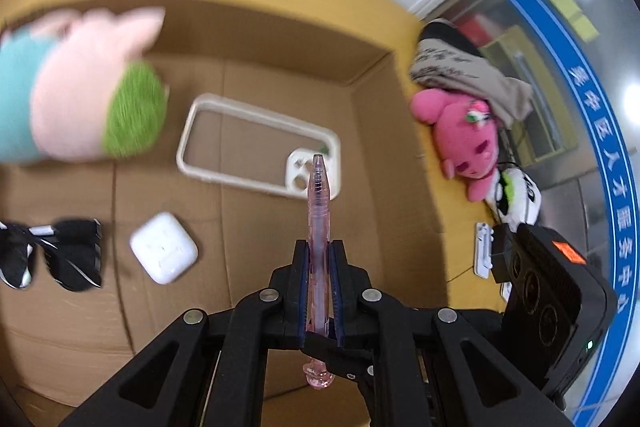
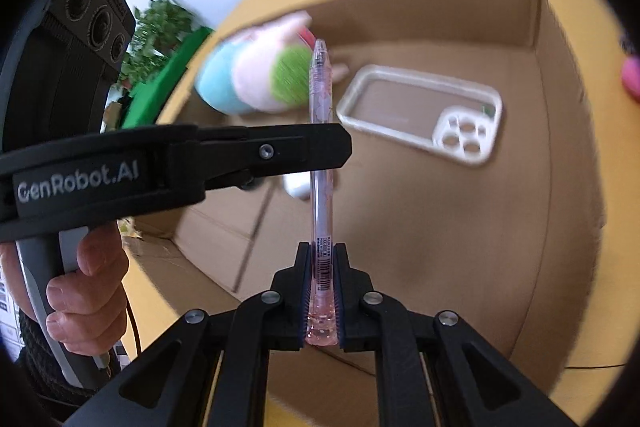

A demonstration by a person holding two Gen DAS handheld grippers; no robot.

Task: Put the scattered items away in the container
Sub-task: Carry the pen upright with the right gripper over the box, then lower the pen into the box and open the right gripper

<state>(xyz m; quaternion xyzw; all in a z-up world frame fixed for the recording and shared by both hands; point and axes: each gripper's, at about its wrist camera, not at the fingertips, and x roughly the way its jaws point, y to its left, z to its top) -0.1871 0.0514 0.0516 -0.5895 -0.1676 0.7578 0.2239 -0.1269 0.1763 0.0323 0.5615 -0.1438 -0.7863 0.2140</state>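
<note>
Jaws, both sets, clamp slim clear-pink plastic pens over cardboard box.

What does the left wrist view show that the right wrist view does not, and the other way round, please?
Only the left wrist view: sunglasses in the box, a grey garment beside it, and the pink pen gripped by the shut left claw.
Only the right wrist view: a hand on a handle, a green plant, and the barcoded pen in the shut right claw.
Both: the cardboard box, a white phone case on its floor, and a blurred pastel soft toy.
</note>
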